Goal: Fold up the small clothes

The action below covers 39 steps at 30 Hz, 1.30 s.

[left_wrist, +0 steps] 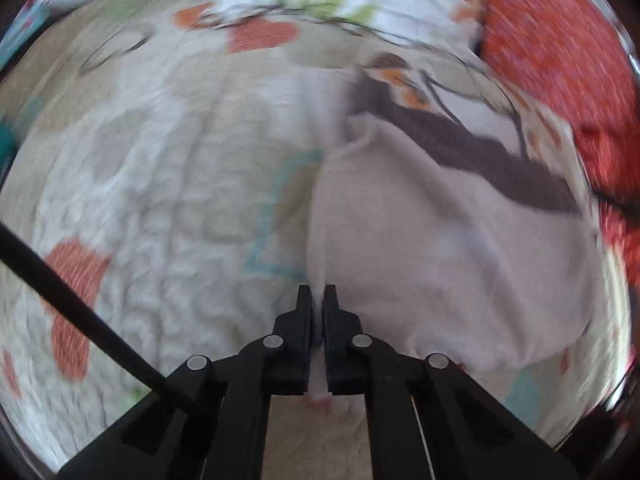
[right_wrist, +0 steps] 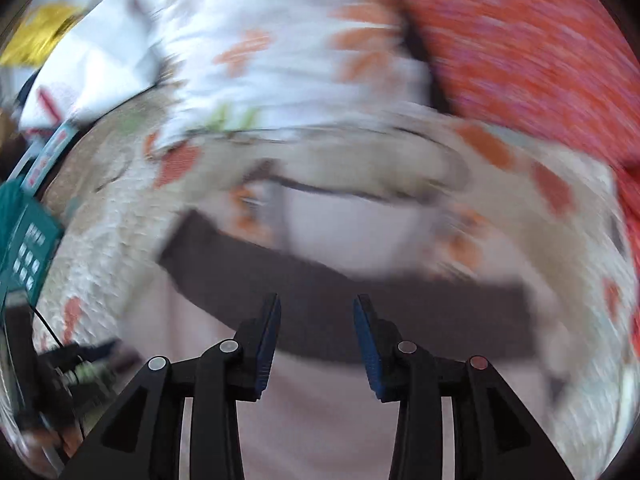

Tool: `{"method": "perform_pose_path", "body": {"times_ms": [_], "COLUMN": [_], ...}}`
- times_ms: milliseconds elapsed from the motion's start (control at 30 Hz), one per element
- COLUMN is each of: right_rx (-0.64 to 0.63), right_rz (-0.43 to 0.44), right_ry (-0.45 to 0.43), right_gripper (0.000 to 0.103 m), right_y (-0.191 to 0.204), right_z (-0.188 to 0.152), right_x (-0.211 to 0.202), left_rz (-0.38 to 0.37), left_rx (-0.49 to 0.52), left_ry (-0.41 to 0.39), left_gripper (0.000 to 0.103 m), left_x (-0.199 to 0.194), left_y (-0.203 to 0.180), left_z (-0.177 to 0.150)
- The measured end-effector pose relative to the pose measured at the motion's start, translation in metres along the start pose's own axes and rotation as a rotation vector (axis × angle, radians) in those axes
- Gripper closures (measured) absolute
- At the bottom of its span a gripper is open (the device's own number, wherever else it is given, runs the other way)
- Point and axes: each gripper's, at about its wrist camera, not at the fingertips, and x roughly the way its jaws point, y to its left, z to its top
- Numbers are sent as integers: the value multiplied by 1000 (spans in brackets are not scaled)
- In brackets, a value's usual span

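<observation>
Your right gripper (right_wrist: 316, 308) has its jaws spread apart with nothing between them, above a pale garment (right_wrist: 312, 412) with a dark band (right_wrist: 344, 312). Around it lies a quilted bedspread (right_wrist: 108, 240) with orange patches, and a red cloth (right_wrist: 540, 48) sits at upper right.

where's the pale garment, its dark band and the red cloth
pale garment (left_wrist: 440, 248): left wrist view, on its smooth middle panel.
dark band (right_wrist: 320, 304): right wrist view, on the band's middle stretch.
red cloth (left_wrist: 552, 40): left wrist view, on its upper part.
</observation>
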Motion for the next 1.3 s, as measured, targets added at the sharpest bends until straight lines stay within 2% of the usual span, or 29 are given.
{"method": "perform_pose_path", "body": {"times_ms": [67,133,233,300,367,400,433,467,500,567,600,633,667,767,867,933,1000,1100,1167,1233,1300], "right_rx": [98,173,297,358,379,386,393,393,385,363,349,351,365,394,381,397,437,440,396,347,289], "right_rz": [-43,-63,-32,4,33,47,73,123,184,150,109,63,9,-43,-95,-142,-143,-137,-132,-136,-137], "right_ry": [-15,-20,-12,-3,14,21,29,42,53,21,6,-7,-22,-28,-40,-69,-118,-178,-187,-181,-165], "right_gripper": [61,51,47,46,44,44,48,58,93,94,99,100,100,99,98,93,91,89,88,77,73], "right_y": [-53,-90,-137,-154,-158,-156,-155,-152,-148,-143,-144,-148,-156,-171,-170,-172,-177,-175,-164,-151,-135], "right_z": [-27,-51,-89,-110,-120,-123,-125,-125,-122,-118,-116,-117,-118,-121,-119,-117,-115,-112,-110,-110,-111], "right_x": [-21,-35,-42,-38,-26,-22,-18,-13,-11,-19,-25,-30,-35,-35,-35,-39,-46,-53,-52,-50,-43], "left_rz": [32,62,63,21,-27,-40,-48,-53,-52,-45,-40,-31,-17,8,32,44,68,121,136,153,140], "left_rx": [-55,-87,-140,-190,-234,-241,-242,-236,-227,-207,-193,-175,-152,-112,-74,-42,7,54,50,25,-9], "left_ry": [-16,-32,-88,-108,-123,-130,-135,-136,-134,-137,-141,-148,-157,-168,-170,-171,-162,-113,-69,-46,-42], "left_gripper": [99,99,97,90,72,69,67,66,66,66,66,66,66,65,63,59,55,42,39,30,27], "left_x": [-8,-15,-33,-45,-55,-56,-58,-56,-53,-47,-45,-44,-42,-38,-33,-31,-25,-8,5,14,15], "left_y": [12,21,28,32,30,30,26,20,16,8,4,0,-4,-9,-18,-25,-36,-47,-48,-44,-39], "left_z": [-3,-7,-13,-18,-26,-28,-30,-29,-29,-27,-25,-24,-24,-21,-20,-21,-21,-22,-23,-22,-21]}}
